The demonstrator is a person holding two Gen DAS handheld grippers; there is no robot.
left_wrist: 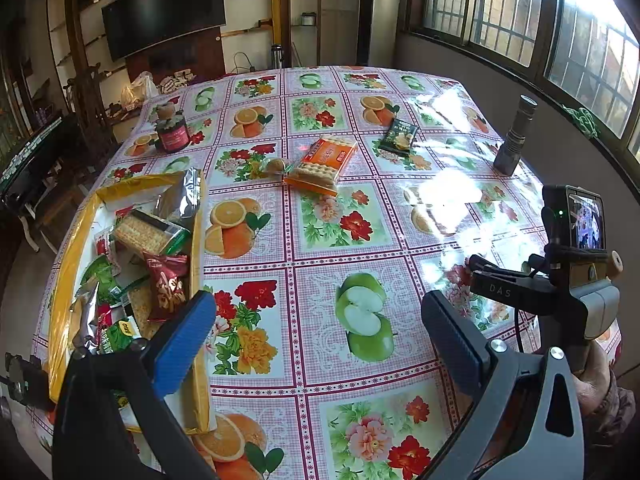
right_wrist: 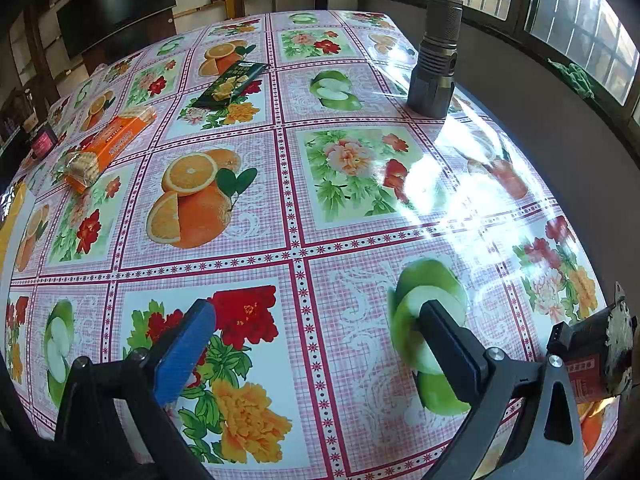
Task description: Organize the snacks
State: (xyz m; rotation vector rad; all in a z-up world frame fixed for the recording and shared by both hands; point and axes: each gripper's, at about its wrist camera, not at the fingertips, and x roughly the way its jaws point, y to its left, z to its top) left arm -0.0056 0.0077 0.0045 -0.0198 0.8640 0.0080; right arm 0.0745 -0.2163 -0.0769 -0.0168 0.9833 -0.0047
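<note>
From the left wrist, the left gripper [left_wrist: 318, 328] hangs with fingers wide apart and empty, the yellow snack box [left_wrist: 196, 240] beside its blue finger, the orange cracker pack [left_wrist: 322, 164] well ahead, while from the right wrist the right gripper [right_wrist: 316, 336] likewise gapes empty, the dark green packet [right_wrist: 230, 84] far ahead.

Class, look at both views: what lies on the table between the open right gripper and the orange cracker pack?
Nothing but patterned tablecloth. In the right wrist view, the stretch from the right gripper to the orange cracker pack is bare.
</note>
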